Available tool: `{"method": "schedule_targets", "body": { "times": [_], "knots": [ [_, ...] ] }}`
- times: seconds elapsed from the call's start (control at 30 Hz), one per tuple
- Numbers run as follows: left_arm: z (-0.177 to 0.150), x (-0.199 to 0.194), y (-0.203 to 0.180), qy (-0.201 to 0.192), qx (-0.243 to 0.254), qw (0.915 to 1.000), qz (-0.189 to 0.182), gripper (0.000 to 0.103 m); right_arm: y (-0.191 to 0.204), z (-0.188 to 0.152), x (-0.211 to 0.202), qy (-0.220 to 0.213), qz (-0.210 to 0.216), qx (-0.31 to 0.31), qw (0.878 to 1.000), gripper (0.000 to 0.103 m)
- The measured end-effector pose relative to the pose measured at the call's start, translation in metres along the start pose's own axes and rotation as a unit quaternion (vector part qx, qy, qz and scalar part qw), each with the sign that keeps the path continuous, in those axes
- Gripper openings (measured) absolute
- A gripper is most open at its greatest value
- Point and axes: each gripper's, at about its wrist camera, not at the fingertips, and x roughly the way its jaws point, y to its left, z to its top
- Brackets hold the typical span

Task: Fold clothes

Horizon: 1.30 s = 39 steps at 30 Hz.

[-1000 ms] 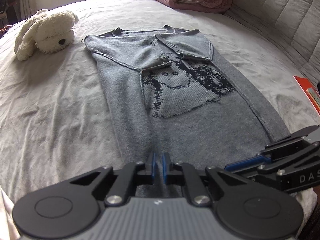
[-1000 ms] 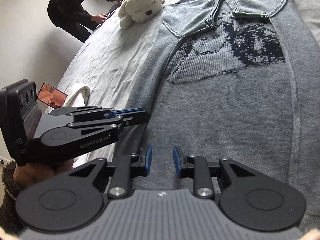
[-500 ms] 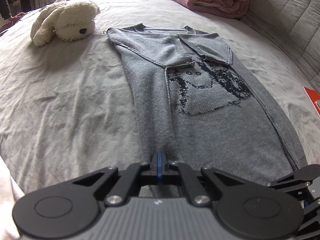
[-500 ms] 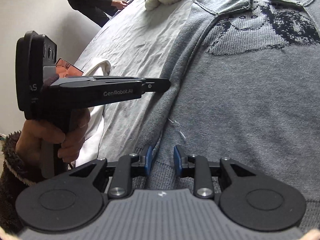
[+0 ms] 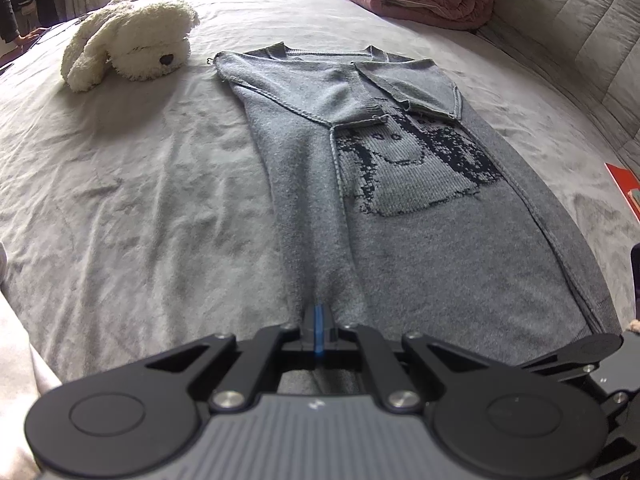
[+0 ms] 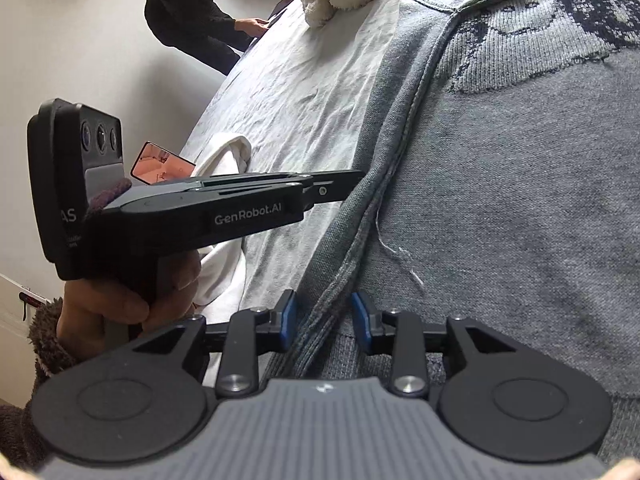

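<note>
At the hem end of the grey sweater [image 5: 420, 240], lying lengthwise on the bed [image 5: 140, 200], left claw [image 5: 318, 330] is clenched on hem fabric; right claw [image 6: 324, 322], just closing, straddles the folded side edge, pads apart.

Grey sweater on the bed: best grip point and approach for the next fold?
Grip the sweater at its near hem, one gripper per bottom corner, coming in low from the near bed edge. It lies flat, sleeves already folded in, so only the hem offers a pinchable edge. The left gripper is shut there; the right gripper, jaws just closing, straddles the hem.
</note>
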Motion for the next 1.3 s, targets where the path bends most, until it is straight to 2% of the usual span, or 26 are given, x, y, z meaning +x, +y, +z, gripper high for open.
{"method": "schedule_targets", "body": {
  "times": [0.13,0.3,0.5,0.6,0.67,0.77,0.83,0.87,0.93,0.97,1.03,1.07,1.13,1.17,1.23,1.27,1.3],
  "knots": [
    [0.001,-0.003,0.002,-0.007,-0.007,0.9999,-0.003,0.0,0.003,0.001,-0.01,-0.009,-0.005,-0.012,1.0,0.009],
    [0.005,-0.015,0.005,-0.043,-0.017,0.9989,-0.004,0.0,0.012,0.0,-0.034,-0.03,-0.021,-0.033,0.999,0.008],
    [0.012,-0.021,-0.006,-0.084,-0.009,0.9956,-0.039,0.001,0.019,-0.004,-0.054,-0.041,-0.055,-0.056,0.996,0.008],
    [0.013,-0.016,-0.017,-0.084,0.008,0.9951,-0.05,0.001,0.021,-0.004,-0.055,-0.038,-0.076,-0.06,0.995,0.008],
    [0.012,-0.008,-0.024,-0.071,0.019,0.9961,-0.049,0.001,0.016,-0.004,-0.059,-0.031,-0.083,-0.054,0.995,0.008],
    [0.011,0.006,-0.029,-0.038,0.03,0.9983,-0.031,0.001,-0.002,-0.005,-0.052,-0.005,-0.084,-0.019,0.996,0.016],
    [0.011,0.014,-0.029,-0.02,0.031,0.9991,-0.021,0.001,-0.014,-0.006,-0.046,0.014,-0.085,0.007,0.996,0.016],
    [0.011,0.014,-0.027,-0.021,0.026,0.9992,-0.023,0.001,-0.02,-0.006,-0.043,0.023,-0.085,0.02,0.996,0.016],
    [0.013,0.011,-0.023,-0.031,0.015,0.9989,-0.031,0.001,-0.029,-0.004,-0.044,0.031,-0.064,0.048,0.996,0.024],
    [0.014,0.008,-0.022,-0.038,0.011,0.9986,-0.035,0.001,-0.032,-0.003,-0.046,0.03,-0.048,0.06,0.997,0.036],
    [0.016,0.008,-0.02,-0.042,0.005,0.9983,-0.041,0.001,-0.033,-0.003,-0.046,0.036,-0.034,0.066,0.997,0.04],
    [0.017,0.008,-0.02,-0.042,0.002,0.9982,-0.044,0.001,-0.032,-0.004,-0.045,0.041,-0.032,0.064,0.997,0.04],
    [0.016,0.012,-0.021,-0.034,0.004,0.9986,-0.041,0.001,-0.028,-0.006,-0.041,0.055,-0.03,0.053,0.997,0.033],
    [0.015,0.014,-0.022,-0.029,0.006,0.9988,-0.039,0.001,-0.027,-0.007,-0.039,0.064,-0.027,0.051,0.996,0.027],
    [0.014,0.016,-0.023,-0.026,0.01,0.9989,-0.037,0.001,-0.027,-0.01,-0.037,0.081,-0.014,0.056,0.995,0.025],
    [0.014,0.016,-0.023,-0.026,0.011,0.9989,-0.036,0.001,-0.026,-0.011,-0.036,0.086,-0.012,0.054,0.995,0.021],
    [0.013,0.015,-0.023,-0.026,0.011,0.9989,-0.037,0.001,-0.025,-0.012,-0.037,0.09,-0.014,0.048,0.995,0.011]
  ]
}}
